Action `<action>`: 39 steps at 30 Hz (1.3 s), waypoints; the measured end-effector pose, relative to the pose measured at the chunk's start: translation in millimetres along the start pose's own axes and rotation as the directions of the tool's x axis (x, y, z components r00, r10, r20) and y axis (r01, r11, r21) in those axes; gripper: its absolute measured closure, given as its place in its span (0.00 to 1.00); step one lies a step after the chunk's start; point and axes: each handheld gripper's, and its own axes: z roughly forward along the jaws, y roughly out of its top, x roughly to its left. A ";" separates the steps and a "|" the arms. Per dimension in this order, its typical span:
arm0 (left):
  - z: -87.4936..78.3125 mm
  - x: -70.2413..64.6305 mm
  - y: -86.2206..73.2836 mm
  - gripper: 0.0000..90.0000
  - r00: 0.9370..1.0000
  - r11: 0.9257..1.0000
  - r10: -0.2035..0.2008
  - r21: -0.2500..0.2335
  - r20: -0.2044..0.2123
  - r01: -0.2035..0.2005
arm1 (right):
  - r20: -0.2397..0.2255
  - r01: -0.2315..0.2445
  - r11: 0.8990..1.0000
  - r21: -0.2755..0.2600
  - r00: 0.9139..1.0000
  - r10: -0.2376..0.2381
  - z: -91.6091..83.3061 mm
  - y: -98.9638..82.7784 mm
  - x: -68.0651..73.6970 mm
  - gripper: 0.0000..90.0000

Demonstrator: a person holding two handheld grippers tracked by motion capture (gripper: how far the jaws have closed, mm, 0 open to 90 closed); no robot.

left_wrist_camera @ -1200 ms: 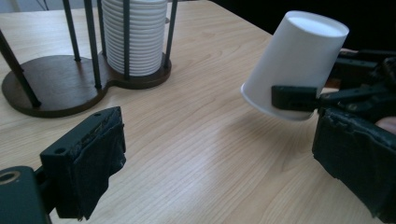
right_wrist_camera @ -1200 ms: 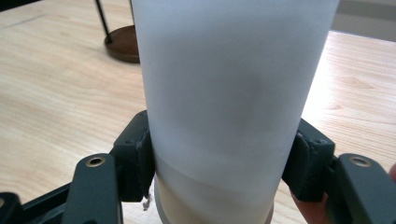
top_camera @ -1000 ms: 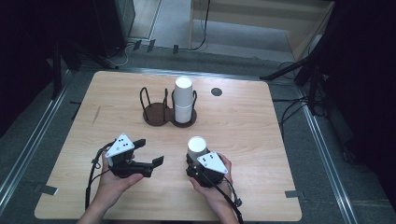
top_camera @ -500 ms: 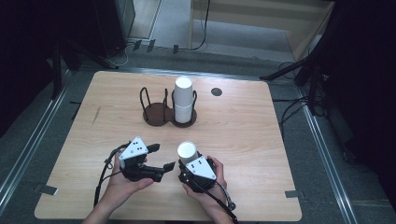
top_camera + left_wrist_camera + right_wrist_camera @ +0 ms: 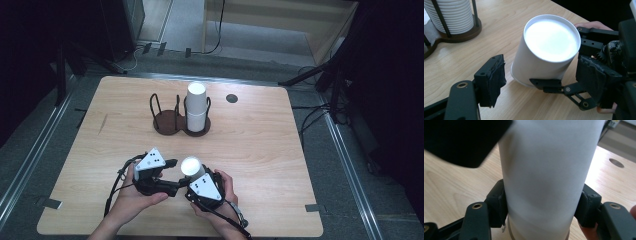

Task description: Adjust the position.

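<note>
A: What is seen, starting with the biggest thing?

B: A wooden table point(image 5: 260, 145) is seen from above. Toward its far side a dark two-ring holder point(image 5: 172, 120) is set, with a stack of white cups point(image 5: 196, 104) kept upright in its right ring.

A: And the cup being handled?

B: A single white cup point(image 5: 191, 167) is held upside down and tilted, near the front edge, between the two hands. It is clamped by the right gripper point(image 5: 541, 207), whose pads are pressed against both sides of its wall.

A: How is the left gripper placed?

B: The left gripper point(image 5: 544, 75) is brought up beside the cup. Its jaws have just been closing and are partly closed, with the cup between them. The left pad point(image 5: 492, 77) is seen apart from the wall, so no grip is shown there.
</note>
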 end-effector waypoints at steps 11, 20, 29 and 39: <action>4.2 -5.3 -0.2 0.29 0.999 0.998 0.047 0.050 -0.005 -0.047 | -0.031 0.086 0.996 -0.029 0.996 -0.087 -0.5 -3.0 9.9 0.42; 4.2 -7.5 -1.5 0.34 0.997 0.996 0.078 0.040 -0.009 -0.078 | -0.035 0.141 0.989 -0.052 0.989 -0.143 -0.4 -5.5 12.7 0.40; 0.9 -1.5 -2.0 0.39 0.998 0.998 0.061 0.002 -0.008 -0.061 | -0.018 0.145 0.989 -0.040 0.989 -0.146 -1.1 -2.4 10.1 0.24; -10.4 11.2 -3.6 0.39 0.997 0.993 0.001 -0.117 -0.076 -0.010 | -0.017 0.096 0.994 -0.061 0.995 -0.097 -7.0 3.7 1.0 0.16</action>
